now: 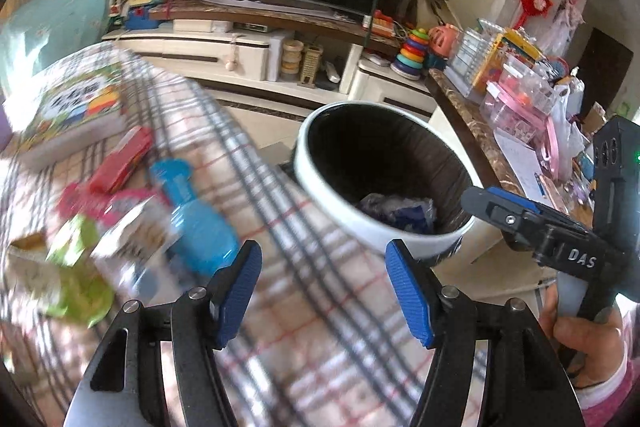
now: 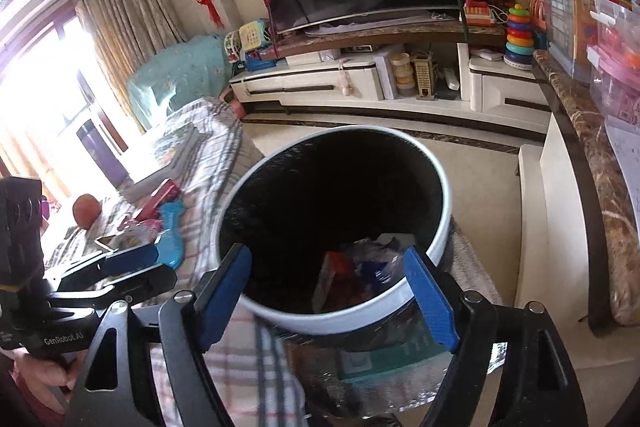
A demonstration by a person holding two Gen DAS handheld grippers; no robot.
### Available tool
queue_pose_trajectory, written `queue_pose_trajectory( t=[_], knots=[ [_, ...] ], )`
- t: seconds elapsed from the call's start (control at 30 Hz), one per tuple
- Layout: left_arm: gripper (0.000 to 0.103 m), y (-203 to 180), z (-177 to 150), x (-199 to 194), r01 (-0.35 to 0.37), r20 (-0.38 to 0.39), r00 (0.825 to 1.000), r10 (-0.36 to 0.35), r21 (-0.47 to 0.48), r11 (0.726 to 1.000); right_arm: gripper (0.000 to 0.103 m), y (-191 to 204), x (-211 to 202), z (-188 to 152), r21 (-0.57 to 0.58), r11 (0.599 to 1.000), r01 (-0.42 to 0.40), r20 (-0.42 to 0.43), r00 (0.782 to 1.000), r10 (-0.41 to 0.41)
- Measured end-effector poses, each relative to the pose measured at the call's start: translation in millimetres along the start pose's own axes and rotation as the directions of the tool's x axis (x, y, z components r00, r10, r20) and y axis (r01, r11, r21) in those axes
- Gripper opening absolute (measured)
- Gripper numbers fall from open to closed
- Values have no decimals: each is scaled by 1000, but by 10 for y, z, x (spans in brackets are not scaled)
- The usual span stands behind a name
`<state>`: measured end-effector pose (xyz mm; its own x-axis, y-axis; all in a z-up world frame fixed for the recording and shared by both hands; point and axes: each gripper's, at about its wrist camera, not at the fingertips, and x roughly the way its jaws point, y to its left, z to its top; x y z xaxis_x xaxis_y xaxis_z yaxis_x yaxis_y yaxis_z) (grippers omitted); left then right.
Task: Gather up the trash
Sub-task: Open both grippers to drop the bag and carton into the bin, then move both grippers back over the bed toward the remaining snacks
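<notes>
Both grippers empty at this point. We read the right gripper (image 2: 326, 291) as spread wide, nothing between its pads, with the bin (image 2: 440, 183) directly ahead of and below the jaws; wrappers (image 2: 372, 263) already lie at the bottom, seen through the gap between the fingers. The left gripper (image 1: 320, 291) also stands apart with nothing between its pads, over the checked cloth (image 1: 320, 347); the remaining trash (image 1: 132, 239) sits ahead and to the left of its jaws, the bin (image 1: 316, 183) ahead and slightly right. Risks as we judge them: the litter is heaped tight against a blue bottle (image 1: 200, 223) and a red box (image 1: 120, 163), so a wide approach could catch a non-trash item or push the pile along the cloth. The cloth is loose and folded; a low pad might snag it and drag everything. The left view is heavily blurred, so edges are poorly defined for aiming. Appearance of the trash: crumpled green (image 1: 80, 291) and pink (image 1: 76, 199) wrappers and a pale printed carton (image 1: 136, 239), light and thin, probably slippery and apt to spring out of a partial pinch.
</notes>
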<state>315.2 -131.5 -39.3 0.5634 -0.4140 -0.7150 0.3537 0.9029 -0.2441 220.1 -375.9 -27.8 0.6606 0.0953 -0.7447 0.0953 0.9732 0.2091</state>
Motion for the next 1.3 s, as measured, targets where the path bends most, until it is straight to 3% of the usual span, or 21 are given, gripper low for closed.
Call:
queue_pose_trajectory(
  t=[0.47,1.3],
  knots=[
    [64,526,-665,-744,-70,6,997,71,-125,990,87,671,-49,-443,-32,995,-99,-36,995,97],
    [64,1229,-1503,-1814,-204,26,974,225,-326,923,87,1929,224,-930,-183,942,-282,-159,954,254]
  ],
)
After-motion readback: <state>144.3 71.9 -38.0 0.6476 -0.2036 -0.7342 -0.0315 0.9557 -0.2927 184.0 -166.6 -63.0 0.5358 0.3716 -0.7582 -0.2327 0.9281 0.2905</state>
